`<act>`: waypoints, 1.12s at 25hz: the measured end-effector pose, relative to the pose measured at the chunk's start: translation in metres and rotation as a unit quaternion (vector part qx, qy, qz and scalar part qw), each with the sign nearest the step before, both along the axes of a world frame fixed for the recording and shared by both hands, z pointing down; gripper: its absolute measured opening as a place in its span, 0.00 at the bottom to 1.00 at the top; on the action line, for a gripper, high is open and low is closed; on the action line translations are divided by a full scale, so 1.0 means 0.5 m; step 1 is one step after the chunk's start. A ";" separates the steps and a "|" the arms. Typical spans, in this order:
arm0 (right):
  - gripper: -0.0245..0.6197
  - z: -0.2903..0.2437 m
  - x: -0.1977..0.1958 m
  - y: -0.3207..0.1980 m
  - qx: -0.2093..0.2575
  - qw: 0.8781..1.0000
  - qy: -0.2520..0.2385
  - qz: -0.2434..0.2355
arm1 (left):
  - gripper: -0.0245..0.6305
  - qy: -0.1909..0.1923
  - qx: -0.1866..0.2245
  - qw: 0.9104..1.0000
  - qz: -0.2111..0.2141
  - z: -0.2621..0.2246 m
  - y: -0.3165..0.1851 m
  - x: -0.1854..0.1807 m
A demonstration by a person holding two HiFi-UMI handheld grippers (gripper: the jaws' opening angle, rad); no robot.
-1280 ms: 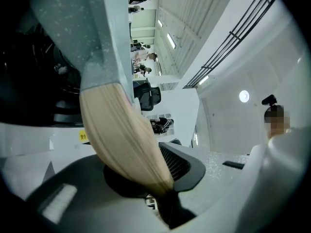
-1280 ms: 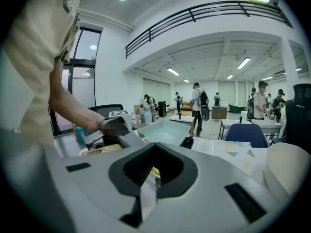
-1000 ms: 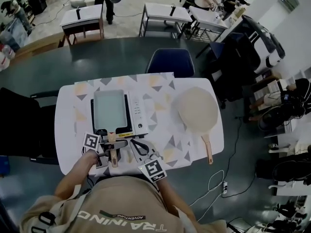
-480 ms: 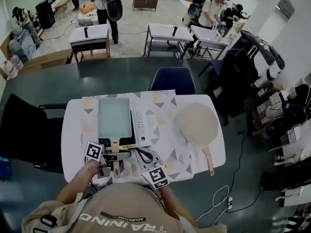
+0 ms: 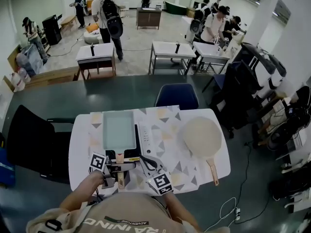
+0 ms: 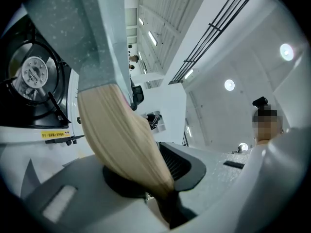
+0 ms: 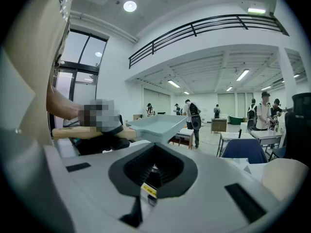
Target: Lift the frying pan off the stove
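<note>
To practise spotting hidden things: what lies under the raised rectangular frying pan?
The stove. In the head view the frying pan covers its top; only the white control side shows. The left gripper view, looking from below, reveals the burner.

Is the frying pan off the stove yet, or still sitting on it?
Off: the right gripper view shows the pan raised in the air; the stove burner lies bare under it.

The person wears a khaki T-shirt (image 5: 121, 216) with white block lettering (image 5: 104, 223) across the chest, and a pale strap (image 5: 48, 224) with a dark buckle at the left shoulder. The left gripper (image 5: 119, 167) and right gripper (image 5: 147, 162) have pale grey bodies and black ribbed pads. Each carries a cube (image 5: 98, 161) faced with black-and-white square markers.
</note>
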State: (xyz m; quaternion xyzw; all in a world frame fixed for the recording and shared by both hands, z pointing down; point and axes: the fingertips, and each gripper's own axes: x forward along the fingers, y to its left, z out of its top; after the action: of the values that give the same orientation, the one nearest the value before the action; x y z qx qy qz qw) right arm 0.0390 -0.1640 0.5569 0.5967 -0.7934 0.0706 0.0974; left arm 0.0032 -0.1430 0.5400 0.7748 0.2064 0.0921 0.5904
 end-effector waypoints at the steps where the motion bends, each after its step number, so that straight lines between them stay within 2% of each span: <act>1: 0.04 -0.002 -0.001 0.001 0.000 1.000 0.000 -0.001 | 0.15 -0.001 0.002 1.000 0.000 -0.002 0.001 -0.002; 19: 0.04 -0.009 -0.007 -0.007 0.004 1.000 0.005 -0.001 | 0.16 0.000 0.034 0.999 0.010 -0.012 -0.006 -0.012; 28: 0.04 -0.007 -0.015 -0.003 0.000 1.000 0.007 -0.003 | 0.17 0.003 0.023 1.000 0.009 -0.015 -0.007 -0.012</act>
State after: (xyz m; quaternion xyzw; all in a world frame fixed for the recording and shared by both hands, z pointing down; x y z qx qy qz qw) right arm 0.0316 -0.1656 0.5532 0.5950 -0.7943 0.0661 0.1033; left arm -0.0028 -0.1465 0.5328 0.7865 0.2135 0.0998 0.5709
